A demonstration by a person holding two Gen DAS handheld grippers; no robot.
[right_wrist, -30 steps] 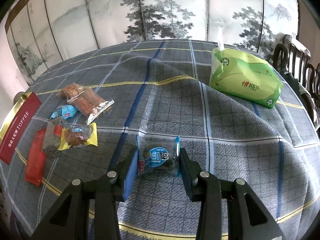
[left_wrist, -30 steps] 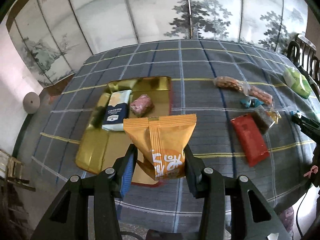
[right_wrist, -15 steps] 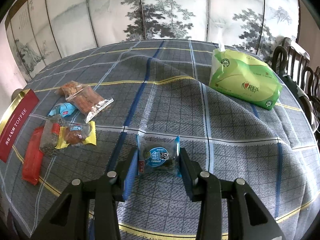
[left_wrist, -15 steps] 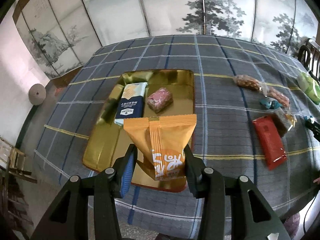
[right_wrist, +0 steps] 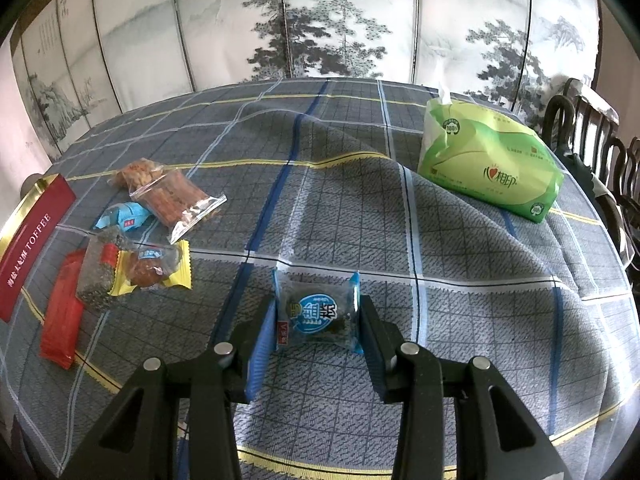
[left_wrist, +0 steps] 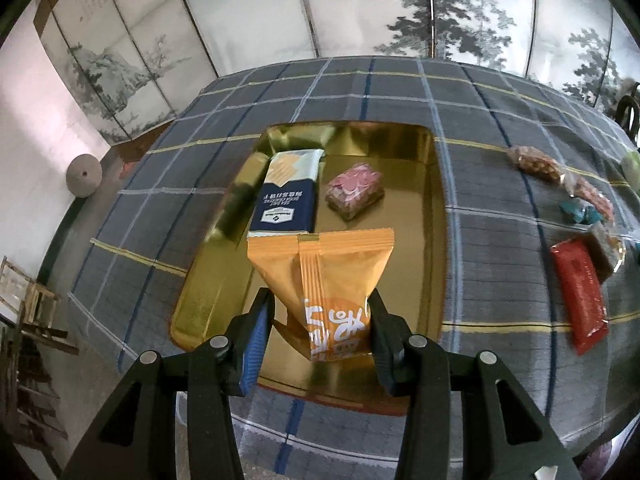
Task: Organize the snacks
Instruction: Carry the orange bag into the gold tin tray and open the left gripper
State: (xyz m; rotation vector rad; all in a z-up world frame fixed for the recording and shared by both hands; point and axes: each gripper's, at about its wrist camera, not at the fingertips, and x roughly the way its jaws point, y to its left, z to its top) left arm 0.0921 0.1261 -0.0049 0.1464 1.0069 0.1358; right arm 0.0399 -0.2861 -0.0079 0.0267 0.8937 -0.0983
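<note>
My left claw pinched an orange snack packet between its two fingers, holding it upright at the lower centre of the left wrist view, its crimped top edge standing highest. Behind it in that frame lay the gold tray, and the packet hung over the tray's near part; I could not tell whether it touched the bottom. In the tray, toward the upper centre, a navy and white packet lay flat just beside a small pink wrapped block, the two apart. To the right of the tray, on the plaid tablecloth, a long red packet lay at the right edge of the frame, with clear bags of brown snacks above it.

My right claw gripped a small clear packet with a round blue label, pressed from both sides at the lower centre of the right wrist view. It sat low against the cloth; whether it rested there or was lifted, I could not tell. At the left of that frame lay a yellow-wrapped cake, touching a dark speckled bar, which overlapped a red packet. Above them were a blue candy and a clear bag of brown sticks. A red box lettered TOFFEE sat at the far left edge. A green tissue pack rested at the upper right, well apart.
</note>
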